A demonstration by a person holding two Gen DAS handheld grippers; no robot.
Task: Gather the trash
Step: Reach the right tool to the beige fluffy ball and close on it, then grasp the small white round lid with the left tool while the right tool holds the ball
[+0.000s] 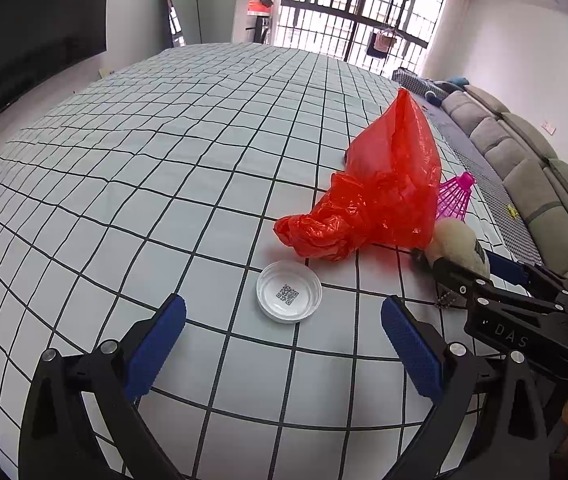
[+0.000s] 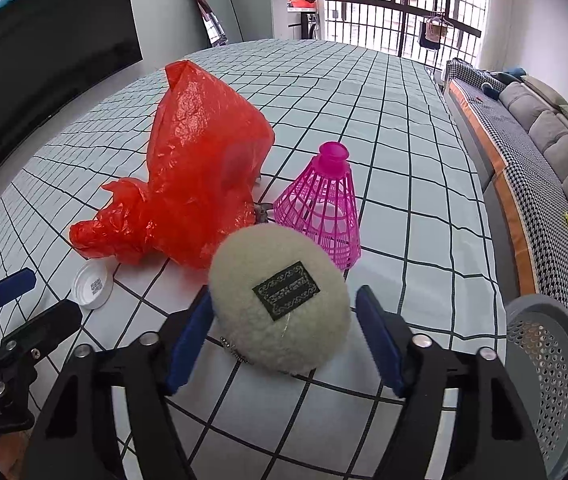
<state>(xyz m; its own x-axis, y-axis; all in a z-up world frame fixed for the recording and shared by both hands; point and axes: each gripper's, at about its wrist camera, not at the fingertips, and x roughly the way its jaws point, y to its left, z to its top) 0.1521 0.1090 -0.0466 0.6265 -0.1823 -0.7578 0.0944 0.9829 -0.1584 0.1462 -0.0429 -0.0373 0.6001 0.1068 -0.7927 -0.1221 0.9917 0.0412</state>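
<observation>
A round, cream fleece pouch (image 2: pixel 279 300) with a black ornamented label and a small bead chain lies near on the checked tablecloth (image 2: pixel 404 160), between the spread pads of the right gripper (image 2: pixel 284 344); the left pad touches it, the right one stands apart. Just beyond stand a pink plastic shuttlecock (image 2: pixel 322 204) and a crumpled red plastic bag (image 2: pixel 191 184). To the left, the left gripper (image 1: pixel 284 344) is wide apart around a white cap (image 1: pixel 288 297).

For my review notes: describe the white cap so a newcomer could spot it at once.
On the grid-patterned tablecloth, look just in front of the crumpled red plastic bag. The white cap lies there open side up, the only round flat item, with a QR code printed inside.
</observation>
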